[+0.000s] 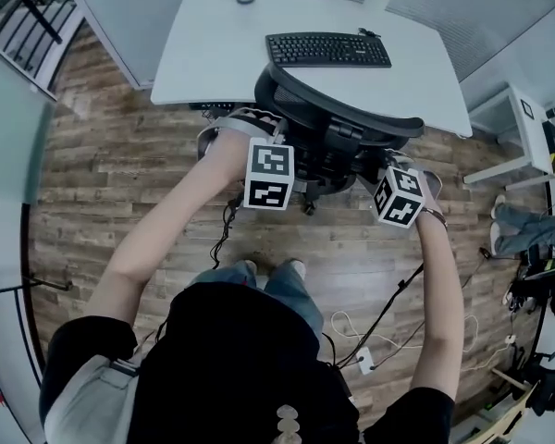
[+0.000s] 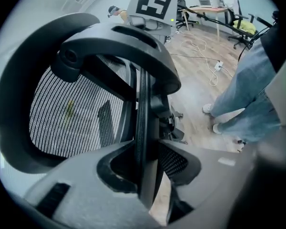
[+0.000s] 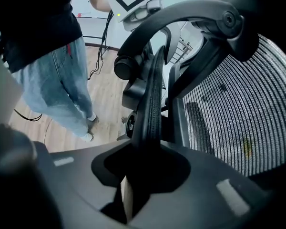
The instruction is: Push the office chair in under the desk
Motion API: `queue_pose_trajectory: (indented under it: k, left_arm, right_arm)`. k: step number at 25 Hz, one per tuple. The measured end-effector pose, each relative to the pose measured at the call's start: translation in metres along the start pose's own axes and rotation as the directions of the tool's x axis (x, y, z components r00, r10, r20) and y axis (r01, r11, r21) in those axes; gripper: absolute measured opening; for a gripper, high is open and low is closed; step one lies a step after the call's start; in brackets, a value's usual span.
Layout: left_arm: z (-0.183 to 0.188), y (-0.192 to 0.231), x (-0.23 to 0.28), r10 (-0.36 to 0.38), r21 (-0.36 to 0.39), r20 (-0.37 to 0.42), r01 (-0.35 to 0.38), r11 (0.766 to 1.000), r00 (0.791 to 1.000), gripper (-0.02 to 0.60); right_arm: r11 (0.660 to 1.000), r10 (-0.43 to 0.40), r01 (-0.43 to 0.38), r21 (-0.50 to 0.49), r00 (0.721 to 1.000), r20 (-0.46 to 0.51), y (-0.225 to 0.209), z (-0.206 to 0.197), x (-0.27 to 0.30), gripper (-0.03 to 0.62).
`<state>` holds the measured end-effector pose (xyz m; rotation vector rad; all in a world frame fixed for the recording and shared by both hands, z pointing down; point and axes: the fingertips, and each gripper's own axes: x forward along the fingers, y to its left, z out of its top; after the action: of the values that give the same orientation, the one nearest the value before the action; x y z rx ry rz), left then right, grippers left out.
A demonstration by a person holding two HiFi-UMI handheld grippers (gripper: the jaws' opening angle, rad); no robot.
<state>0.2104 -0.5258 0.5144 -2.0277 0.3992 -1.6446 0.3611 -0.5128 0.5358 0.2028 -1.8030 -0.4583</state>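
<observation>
Black mesh chair (image 1: 338, 118), back edges clamped by left hand-held gripper (image 2: 147, 173) and right hand-held gripper (image 3: 142, 168), faces the table (image 1: 213, 49) at 12 o'clock; an even, straight push looks best.

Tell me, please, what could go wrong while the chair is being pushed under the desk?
1. The left gripper and the right gripper each clamp only a thin edge of the chair backrest; a hard push might make them slip off.
2. The backrest top sits close to the edge of the desk, near the keyboard; it could bump there.
3. Cables lie on the floor by the person's feet and could catch a step.
</observation>
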Motion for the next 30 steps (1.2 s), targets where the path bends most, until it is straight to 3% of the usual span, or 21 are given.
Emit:
queue_pose_trajectory:
  k: [18,30]
  left_arm:
    - [0.045,0.050,0.042,0.002,-0.165,-0.106,-0.019,0.986,0.994,0.137]
    - [0.053,0.065,0.056,0.000,-0.205,-0.120,-0.024,0.978,0.993,0.137]
  right_arm:
    - [0.986,0.042,-0.029,-0.164,0.997,0.072,-0.068,-0.071,0.014,0.099]
    - [0.976,0.055,-0.035,-0.214,0.995,0.085,-0.092,-0.088,0.023,0.101]
